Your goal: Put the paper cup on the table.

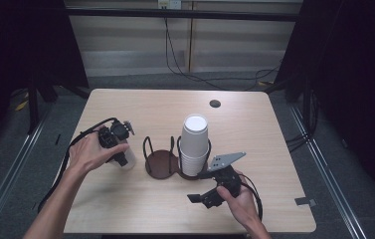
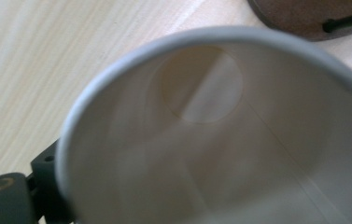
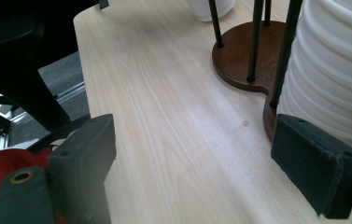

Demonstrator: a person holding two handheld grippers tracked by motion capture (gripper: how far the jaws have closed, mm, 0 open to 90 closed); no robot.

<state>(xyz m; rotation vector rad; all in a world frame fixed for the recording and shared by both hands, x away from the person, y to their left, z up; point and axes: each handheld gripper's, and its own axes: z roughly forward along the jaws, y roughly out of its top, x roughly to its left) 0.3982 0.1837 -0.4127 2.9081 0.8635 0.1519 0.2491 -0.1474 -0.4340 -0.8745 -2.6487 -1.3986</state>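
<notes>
The left hand and right hand come in lowest in the high view. The left gripper has a single white cup on the table, just left of the holder. That holder has two wire bays on a brown base: the left bay stands empty, the right one carries a tall stack of cups. The right gripper waits near the table's front edge, beside the stack, with nothing in it.

In the left gripper view, the cup sits right at the lens, mouth toward the camera, its round bottom visible inside. One black jaw shows at the lower left, against the rim's outside, so the jaws seem to pinch the wall at the rim; the other jaw is hidden, so I judge this a grip rather than see it fully. A corner of the holder's base lies just beyond. To do the step well, keep the pinch light so the paper wall does not crease, lift straight, and bring the cup over the empty bay before lowering between the wires.

In the right gripper view, the jaws stand wide apart over bare table, with the stack close by the right jaw. It could steady the holder's base if it shifts.
</notes>
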